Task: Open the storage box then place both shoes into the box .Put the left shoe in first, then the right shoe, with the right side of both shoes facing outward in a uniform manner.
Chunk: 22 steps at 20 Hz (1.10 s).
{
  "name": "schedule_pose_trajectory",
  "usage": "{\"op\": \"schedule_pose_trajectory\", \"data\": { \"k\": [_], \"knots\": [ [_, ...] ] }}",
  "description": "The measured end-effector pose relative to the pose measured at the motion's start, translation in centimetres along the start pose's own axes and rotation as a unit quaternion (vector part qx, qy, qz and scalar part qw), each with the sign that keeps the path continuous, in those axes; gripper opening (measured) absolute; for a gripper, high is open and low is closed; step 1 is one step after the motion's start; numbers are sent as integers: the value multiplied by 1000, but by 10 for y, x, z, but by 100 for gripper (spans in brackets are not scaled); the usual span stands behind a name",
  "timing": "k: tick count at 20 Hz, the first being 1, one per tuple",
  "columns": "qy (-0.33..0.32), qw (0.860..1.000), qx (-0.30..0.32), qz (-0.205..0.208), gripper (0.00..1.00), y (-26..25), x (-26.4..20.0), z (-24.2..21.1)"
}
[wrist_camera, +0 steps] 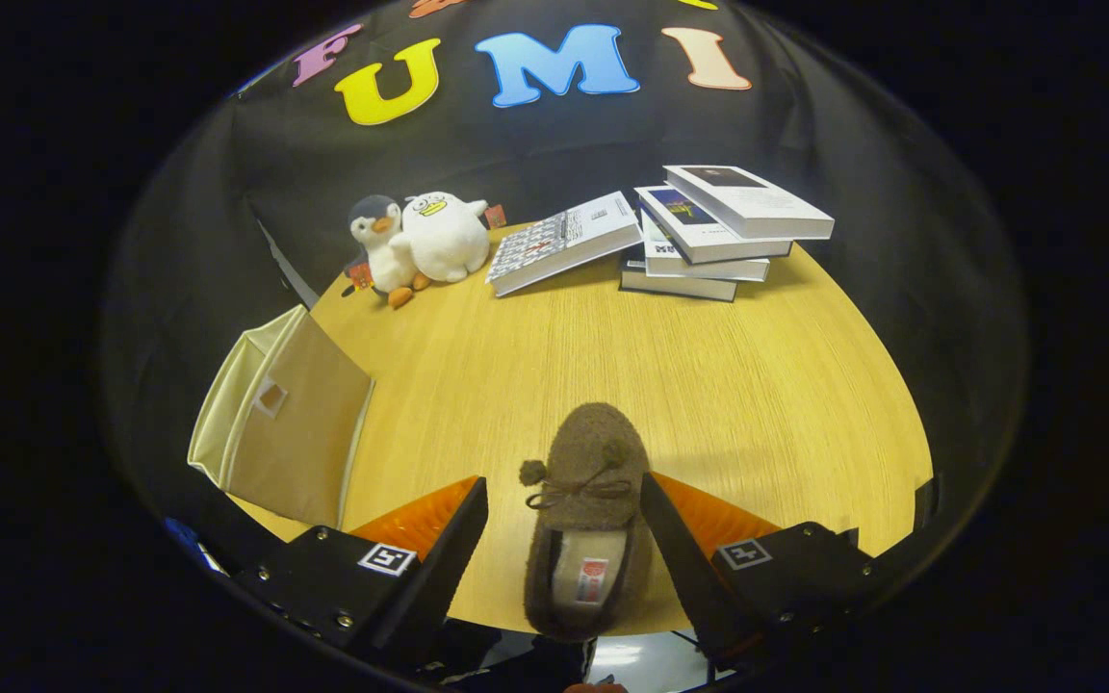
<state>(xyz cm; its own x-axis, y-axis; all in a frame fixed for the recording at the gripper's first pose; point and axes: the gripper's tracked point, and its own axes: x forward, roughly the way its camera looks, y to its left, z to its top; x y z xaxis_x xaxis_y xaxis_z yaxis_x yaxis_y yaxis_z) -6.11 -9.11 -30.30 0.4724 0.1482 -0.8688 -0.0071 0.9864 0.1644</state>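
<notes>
Here a wooden table point(757, 385) carries the storage box point(295, 423) at left, books point(709, 236) and two plush toys point(420, 241) at the top. The gripper point(564, 500) stands open around a brown slipper point(585, 500); contact looks unlikely.

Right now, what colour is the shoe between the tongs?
Fuzzy brown shoe, seen best in the gripper view.

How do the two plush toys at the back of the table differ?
The penguin plush is grey-headed with an orange beak and feet; the white plush is nearly all white. The penguin plush is slimmer, the white plush rounder. Both sit touching, far beyond the open gripper, which straddles the brown shoe.
</notes>
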Motion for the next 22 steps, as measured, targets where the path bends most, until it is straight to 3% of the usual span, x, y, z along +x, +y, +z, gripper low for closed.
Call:
{"op": "schedule_pose_trajectory", "data": {
  "k": [9,14,15,16,17,18,20,21,22],
  "knots": [
    [69,997,-41,-15,98,-37,28,-52],
    [94,995,-23,-8,96,-38,49,-66],
    [96,995,-13,0,83,-34,50,-66],
    [96,995,-6,2,76,-32,52,-66],
    [97,995,-4,-4,60,-34,53,-64],
    [97,995,-3,-17,52,-39,55,-64],
    [93,994,32,-36,26,-48,55,-61],
    [99,993,61,-33,8,-48,55,-62],
    [102,990,89,-28,7,-46,55,-62]
  ]
}}
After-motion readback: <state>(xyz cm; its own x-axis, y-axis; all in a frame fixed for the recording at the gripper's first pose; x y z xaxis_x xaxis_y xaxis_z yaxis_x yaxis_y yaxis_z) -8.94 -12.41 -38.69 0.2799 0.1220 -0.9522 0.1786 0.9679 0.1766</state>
